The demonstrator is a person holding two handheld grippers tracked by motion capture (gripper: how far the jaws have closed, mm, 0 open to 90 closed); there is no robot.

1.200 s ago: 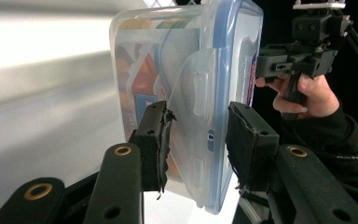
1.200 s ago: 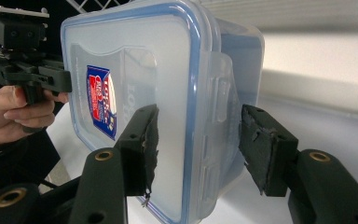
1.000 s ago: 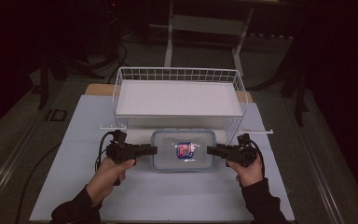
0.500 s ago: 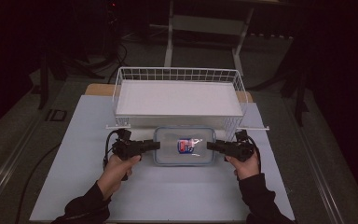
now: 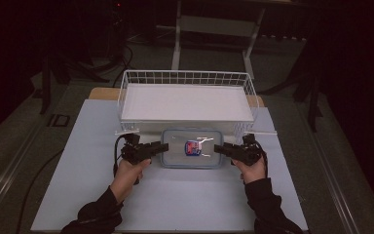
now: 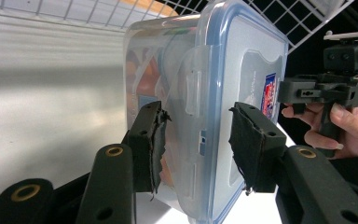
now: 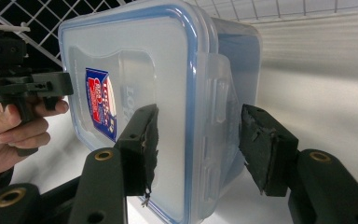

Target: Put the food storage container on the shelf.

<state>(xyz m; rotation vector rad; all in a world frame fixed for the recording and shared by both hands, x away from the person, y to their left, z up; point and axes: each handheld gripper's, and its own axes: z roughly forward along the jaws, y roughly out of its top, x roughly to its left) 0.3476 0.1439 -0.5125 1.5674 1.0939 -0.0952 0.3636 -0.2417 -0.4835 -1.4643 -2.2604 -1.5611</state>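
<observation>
Though room dark, astride container (image 5: 181, 157) on table (image 5: 185, 200): left tool (image 5: 164, 147) opening, right tool (image 5: 217, 148) wide.

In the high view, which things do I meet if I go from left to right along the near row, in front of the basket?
left gripper → plastic container with the blue-rimmed lid → right gripper

A dim lab recording bay: a white table sheet (image 5: 175, 195) beyond the jaws, black stands (image 5: 48, 73), a metal frame (image 5: 214, 29) and floor cables (image 5: 29, 185).
</observation>
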